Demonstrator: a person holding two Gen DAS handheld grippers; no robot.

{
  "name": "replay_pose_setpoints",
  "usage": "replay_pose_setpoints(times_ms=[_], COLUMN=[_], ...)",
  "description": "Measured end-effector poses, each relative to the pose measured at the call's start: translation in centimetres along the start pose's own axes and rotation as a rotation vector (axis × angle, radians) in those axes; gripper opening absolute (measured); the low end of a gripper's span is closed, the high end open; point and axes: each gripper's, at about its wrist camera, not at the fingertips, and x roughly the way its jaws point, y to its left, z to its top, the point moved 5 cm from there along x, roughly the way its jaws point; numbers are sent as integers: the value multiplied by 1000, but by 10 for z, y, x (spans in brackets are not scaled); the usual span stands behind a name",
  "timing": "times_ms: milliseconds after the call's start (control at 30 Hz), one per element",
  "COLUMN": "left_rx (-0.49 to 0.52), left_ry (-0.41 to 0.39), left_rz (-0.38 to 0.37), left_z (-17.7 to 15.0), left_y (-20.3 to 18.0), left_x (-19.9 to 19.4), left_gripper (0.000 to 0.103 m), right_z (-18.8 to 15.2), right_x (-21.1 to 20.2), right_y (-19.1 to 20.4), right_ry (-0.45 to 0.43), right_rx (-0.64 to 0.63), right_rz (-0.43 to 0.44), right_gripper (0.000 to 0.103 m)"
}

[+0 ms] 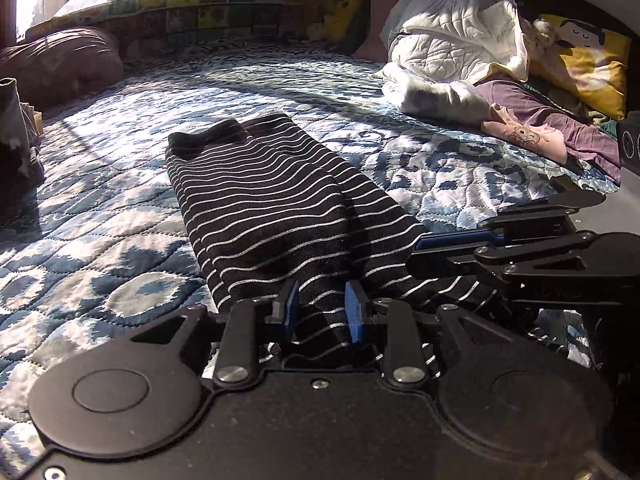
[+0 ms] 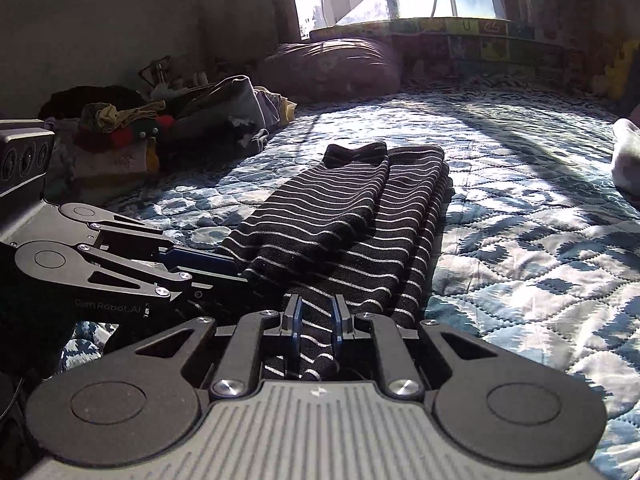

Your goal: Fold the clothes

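- Lying lengthwise on the blue-and-white quilted bedspread, the black striped garment is already narrowed into a long band, its side panels turned in over the middle; the collar end points toward the window.
- Placement judged deliberate: the near hem sits at the bed edge closest to the person, so both tools can take it together and carry it toward the collar for the next crosswise fold.
- Left gripper: jaws part-closed, blue pads either side of a raised ridge of striped cloth at the near hem. Cloth fills the gap; grip appears made, though how firmly cannot be confirmed.
- Right gripper: jaws narrowed to a small gap, a pinched fold of the same hem standing between the fingers. Appears held.
- The two tools sit side by side, close, each visible in the other's view, spaced across the hem width. That spacing should keep the edge level on lifting.
- Unfolded clothing heap lies well apart at the bed's side; white quilted blanket and yellow pillow lie clear of the garment.
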Motion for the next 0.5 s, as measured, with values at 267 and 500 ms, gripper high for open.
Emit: replay_pose_setpoints(times_ms=[267,500], left_rx=[-53,-382], left_ry=[22,-47], left_rz=[18,-7], left_z=[-40,-60], left_y=[-4,22], left_x=[-23,-78], left_gripper=[24,60], right_z=[-34,-67], right_x=[-17,-66], right_y=[-11,-45], right_ry=[55,21], right_rx=[133,497], right_rz=[-53,-39], right_gripper=[19,49])
